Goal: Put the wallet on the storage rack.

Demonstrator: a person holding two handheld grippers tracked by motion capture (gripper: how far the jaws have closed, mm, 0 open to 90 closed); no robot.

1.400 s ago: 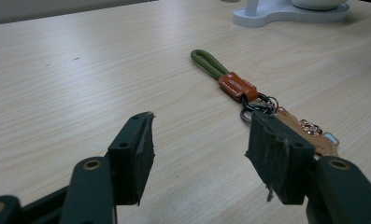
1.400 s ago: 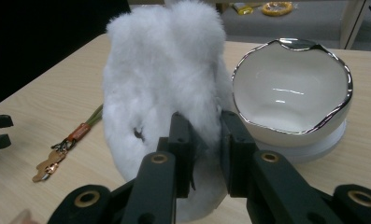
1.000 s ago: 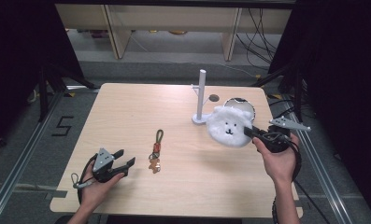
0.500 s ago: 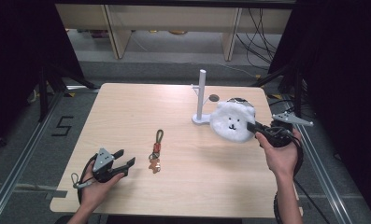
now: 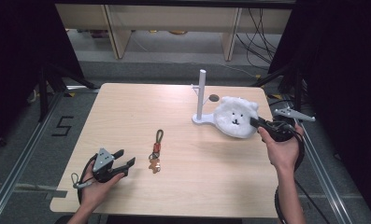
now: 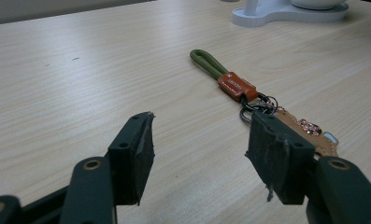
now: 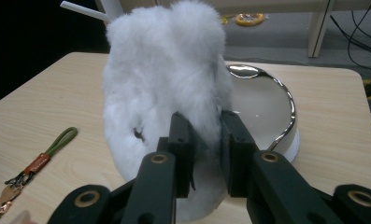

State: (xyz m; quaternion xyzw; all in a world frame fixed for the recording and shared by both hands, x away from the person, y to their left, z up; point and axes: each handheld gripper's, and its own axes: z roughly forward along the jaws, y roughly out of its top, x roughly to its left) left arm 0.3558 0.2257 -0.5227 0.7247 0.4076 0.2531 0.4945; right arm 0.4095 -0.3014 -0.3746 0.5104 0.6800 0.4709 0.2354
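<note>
**Fluffy white bear pinched at the right edge of the table**

On the wooden table (image 5: 127, 112), three things. Near the middle, a keychain (image 5: 156, 150) with green loop, orange tab and small brown charm, lying flat, well apart from the rest. Further back and to the right, a white stand (image 5: 201, 95) with upright post and short side pegs, on a flat base. Just beside that base, touching or nearly touching it, a white plush bear face (image 5: 234, 116), raised on its edge. Directly behind the plush in the right gripper view, a shiny metal hoop (image 7: 286, 100) over a white round base (image 7: 262, 107).

Right gripper (image 5: 257, 123) held level, pointing left toward the stand, hand wrapped around the body from below. Jaws closed on the fur of the plush, pads sunk deep in the pile.

Left gripper (image 5: 125, 158) resting low at the near left of the table, palm up under it, pointing right toward the keychain. Jaws apart, nothing between the pads; keychain lying just ahead, untouched.
</note>
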